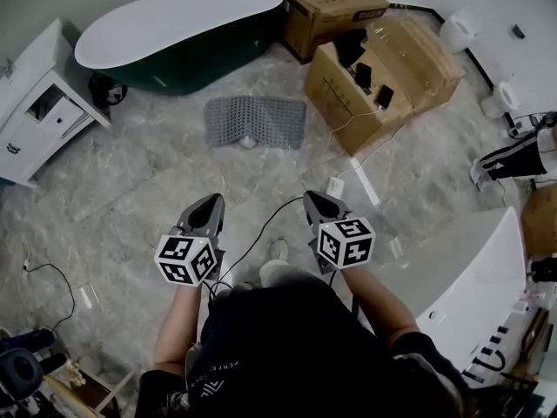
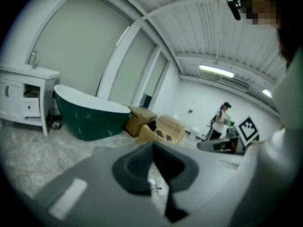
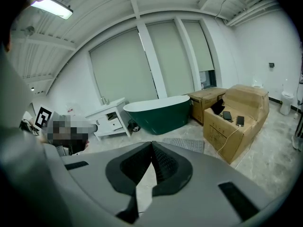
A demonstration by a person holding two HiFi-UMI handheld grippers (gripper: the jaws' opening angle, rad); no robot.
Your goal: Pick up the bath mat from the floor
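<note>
The mat [image 1: 255,122] lies flat on the marble floor [image 1: 130,190] in the upper middle of the head view, below the green tub [image 1: 174,26] and left of the cardboard boxes [image 1: 383,72]. Nothing touches it. The pickup has not begun; approach, grasp and lift are all left to do. At lower centre, well apart from the mat, the left tool [image 1: 214,198] and right tool [image 1: 311,197] are held side by side, tilted slightly down towards it, both clenched on nothing.
</note>
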